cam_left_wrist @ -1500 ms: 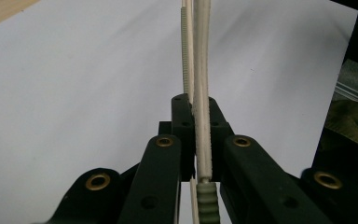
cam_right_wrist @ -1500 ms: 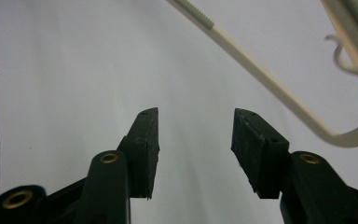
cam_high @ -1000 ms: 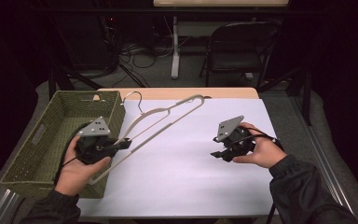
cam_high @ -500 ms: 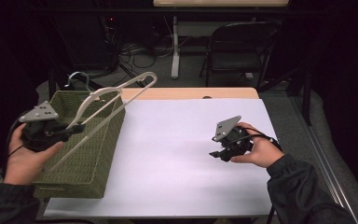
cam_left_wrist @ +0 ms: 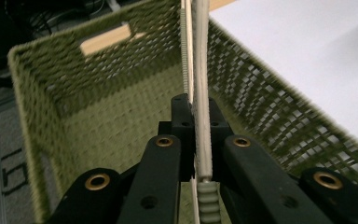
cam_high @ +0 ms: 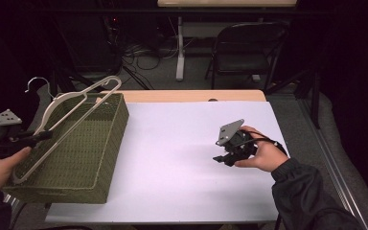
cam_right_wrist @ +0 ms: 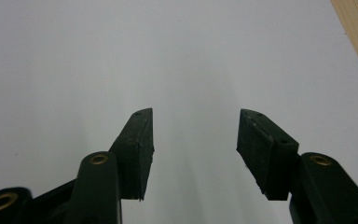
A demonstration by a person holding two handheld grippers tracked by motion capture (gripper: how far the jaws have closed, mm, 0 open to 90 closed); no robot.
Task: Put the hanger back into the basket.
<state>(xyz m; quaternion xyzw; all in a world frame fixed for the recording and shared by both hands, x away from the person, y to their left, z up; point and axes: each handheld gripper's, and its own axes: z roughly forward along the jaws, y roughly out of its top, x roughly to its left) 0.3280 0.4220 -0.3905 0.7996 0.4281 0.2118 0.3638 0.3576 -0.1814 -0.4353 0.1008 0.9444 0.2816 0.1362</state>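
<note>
Okay, so your left gripper (cam_high: 42, 135) is clamped on the hanger (cam_high: 72, 110) at the left of the high view, with the hanger tilted across the green basket (cam_high: 108, 158) and its hook past the far rim. I'd level it out and lower it until it rests inside before letting go. Your right gripper (cam_high: 223, 157) sits spread and empty on the white table (cam_high: 172, 143) at right; leave it parked there.
</note>
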